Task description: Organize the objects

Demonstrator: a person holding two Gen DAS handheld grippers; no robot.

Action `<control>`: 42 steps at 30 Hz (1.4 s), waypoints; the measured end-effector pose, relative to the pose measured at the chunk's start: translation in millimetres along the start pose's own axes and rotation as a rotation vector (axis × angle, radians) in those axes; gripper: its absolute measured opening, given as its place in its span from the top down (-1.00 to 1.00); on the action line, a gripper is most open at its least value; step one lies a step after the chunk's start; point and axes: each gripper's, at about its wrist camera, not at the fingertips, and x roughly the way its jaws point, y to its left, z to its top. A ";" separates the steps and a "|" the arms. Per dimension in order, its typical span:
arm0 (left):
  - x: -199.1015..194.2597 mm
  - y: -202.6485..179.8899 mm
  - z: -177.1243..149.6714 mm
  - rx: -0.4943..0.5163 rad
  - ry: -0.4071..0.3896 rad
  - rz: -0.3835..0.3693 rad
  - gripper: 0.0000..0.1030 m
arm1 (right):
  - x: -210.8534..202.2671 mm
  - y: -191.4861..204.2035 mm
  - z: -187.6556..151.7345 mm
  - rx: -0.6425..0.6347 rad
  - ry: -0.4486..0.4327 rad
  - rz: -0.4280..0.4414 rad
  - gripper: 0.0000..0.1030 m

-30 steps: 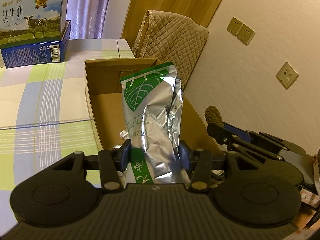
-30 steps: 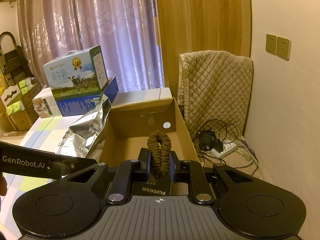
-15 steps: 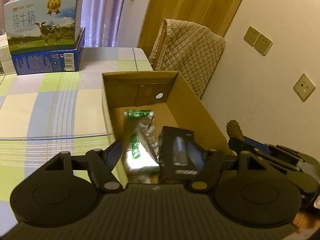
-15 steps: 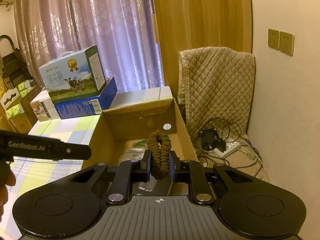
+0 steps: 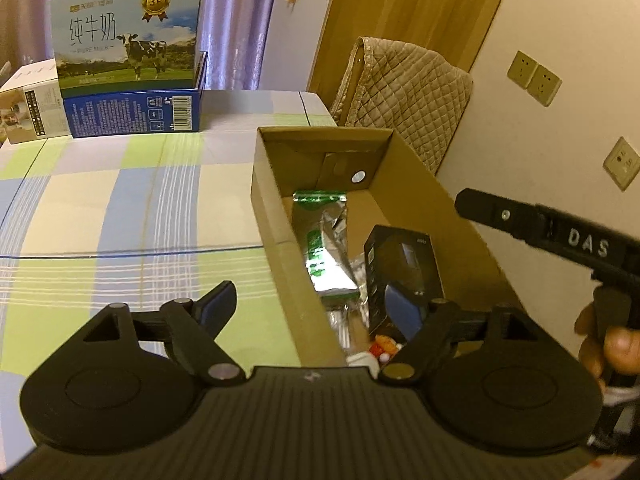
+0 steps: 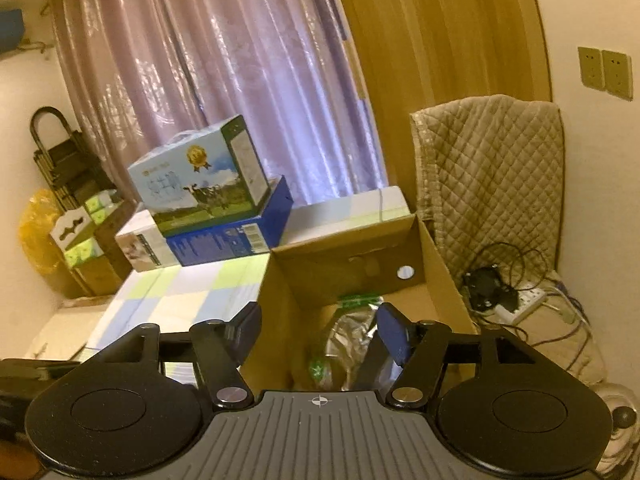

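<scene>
- Since one second ago the left gripper point(image 5: 310, 306) has let go of the silver and green foil bag point(image 5: 326, 248); the bag now lies flat on the floor of the cardboard box point(image 5: 272, 216), with its green end toward the far wall.
- The right gripper point(image 6: 316, 330) was clamped on a brown braided loop half a second ago; now the loop is not between its fingers, and I cannot find it in either view.
- The left gripper is released, with its jaws spread wide and nothing between them. It hovers above the near left wall of the box.
- The right gripper is also released, jaws wide apart, above the near part of the box. In the left wrist view its black body marked "DAS" point(image 5: 560, 236) shows at the right, held by a hand point(image 5: 608, 344).
- Inside the box, a black carton point(image 5: 404, 264) stands tilted just beside the bag, on its right. Some small red and white items point(image 5: 382, 346) lie at the near end; they are too small to tell.
- The box stands at the right edge of a table with a checked cloth point(image 5: 120, 208).
- At the far side of the table a milk carton box point(image 5: 128, 38) sits on a blue box point(image 5: 134, 114).
- A quilted beige cover point(image 5: 404, 88) hangs behind the box, near the wall.
</scene>
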 end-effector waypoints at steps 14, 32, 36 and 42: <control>-32.7 -6.7 -52.0 0.031 -0.018 0.032 -0.98 | -47.6 7.7 -47.2 -0.040 0.101 -0.121 -0.19; -79.0 -28.0 -108.4 0.008 0.015 0.111 -0.98 | -116.1 20.9 -105.3 -0.031 0.194 -0.128 -0.19; -87.6 -28.0 -119.2 -0.002 0.017 0.106 -0.98 | -124.6 20.7 -114.9 -0.009 0.198 -0.131 -0.19; -97.7 -27.6 -132.4 -0.010 0.013 0.114 -0.98 | -130.2 26.6 -124.4 -0.011 0.216 -0.122 -0.19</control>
